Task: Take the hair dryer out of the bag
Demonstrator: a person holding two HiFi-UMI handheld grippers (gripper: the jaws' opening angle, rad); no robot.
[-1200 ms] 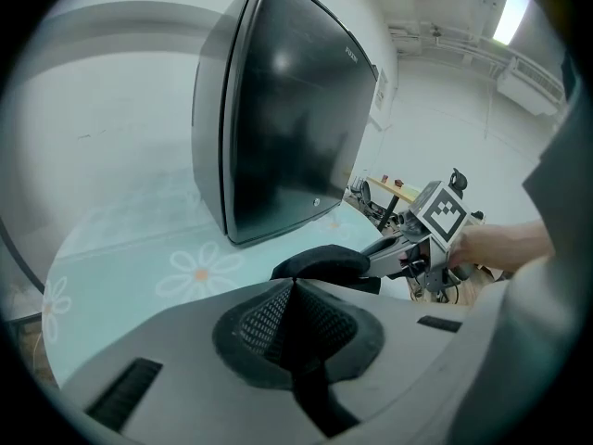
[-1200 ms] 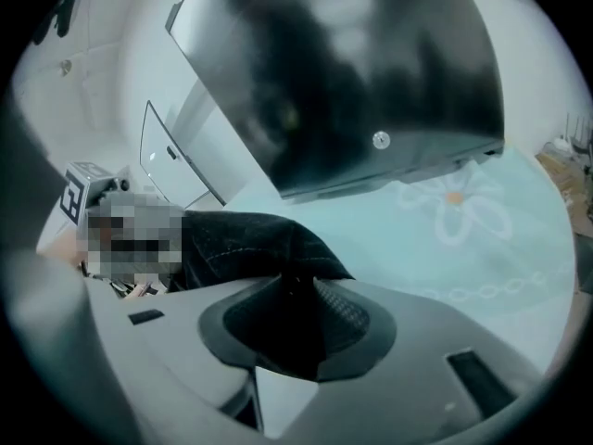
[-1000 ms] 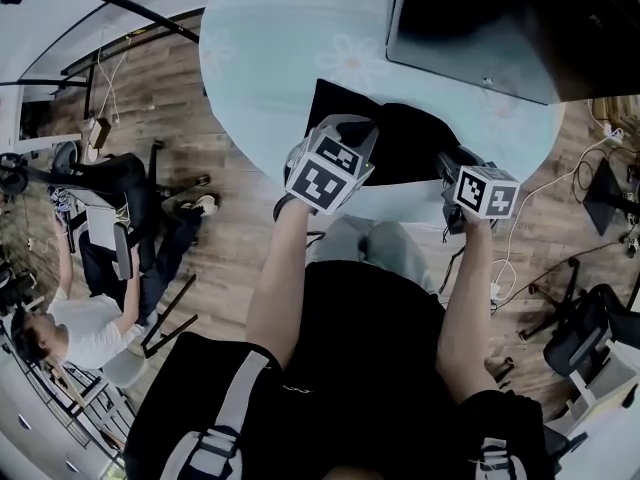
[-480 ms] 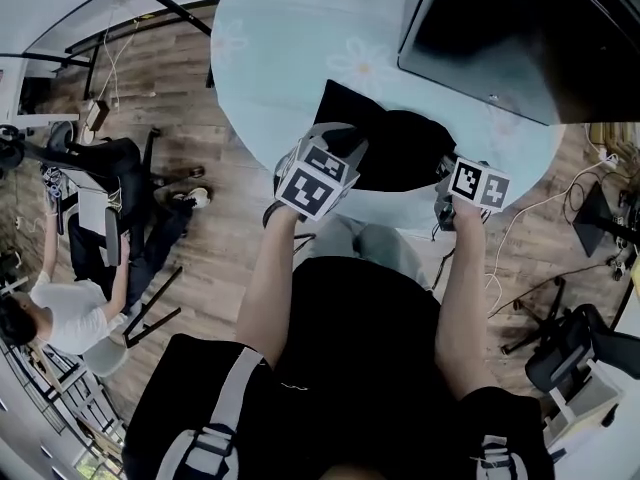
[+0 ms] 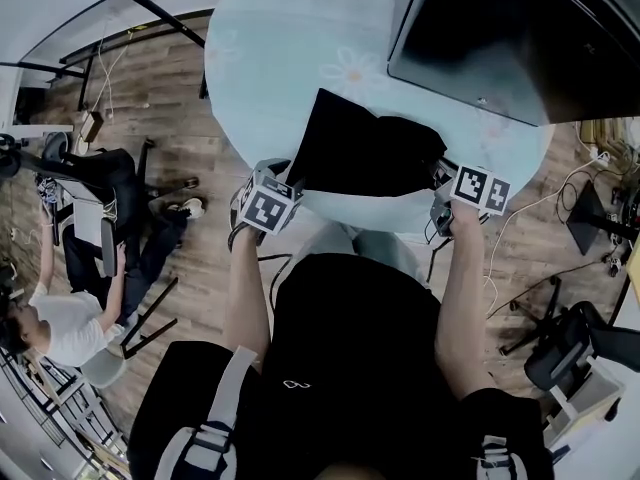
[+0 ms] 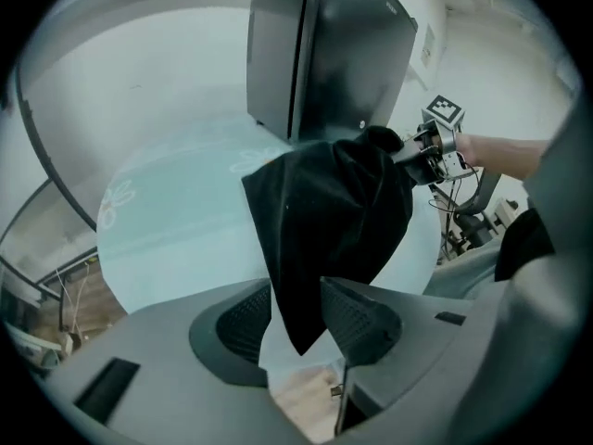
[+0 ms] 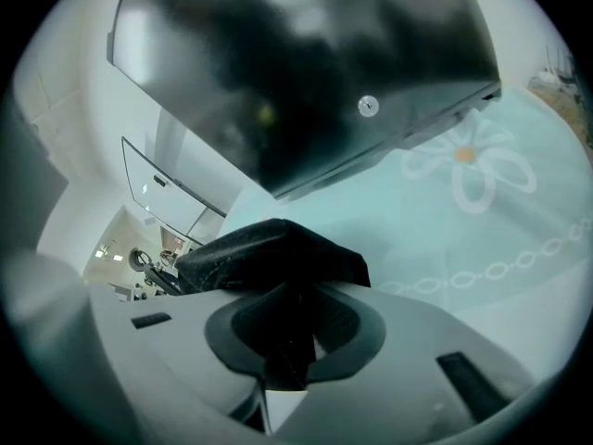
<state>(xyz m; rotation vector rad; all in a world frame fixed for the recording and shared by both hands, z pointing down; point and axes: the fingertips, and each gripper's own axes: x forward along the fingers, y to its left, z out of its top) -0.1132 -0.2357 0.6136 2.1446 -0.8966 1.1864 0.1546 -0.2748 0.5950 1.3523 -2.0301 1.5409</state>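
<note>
Right gripper (image 7: pixel 289 332) just closed, pinching bag (image 5: pixel 365 153) edge to anchor it. Left gripper (image 6: pixel 296 318) just spread, bag corner loose between jaws, likely regripping.

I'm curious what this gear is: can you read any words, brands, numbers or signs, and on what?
No words or numbers can be read here.
Marker cubes: black-and-white square patterns, not lettering.
Small pale mark on the black shirt: too small to read.
Silver stud on the dark panel: no print visible.
</note>
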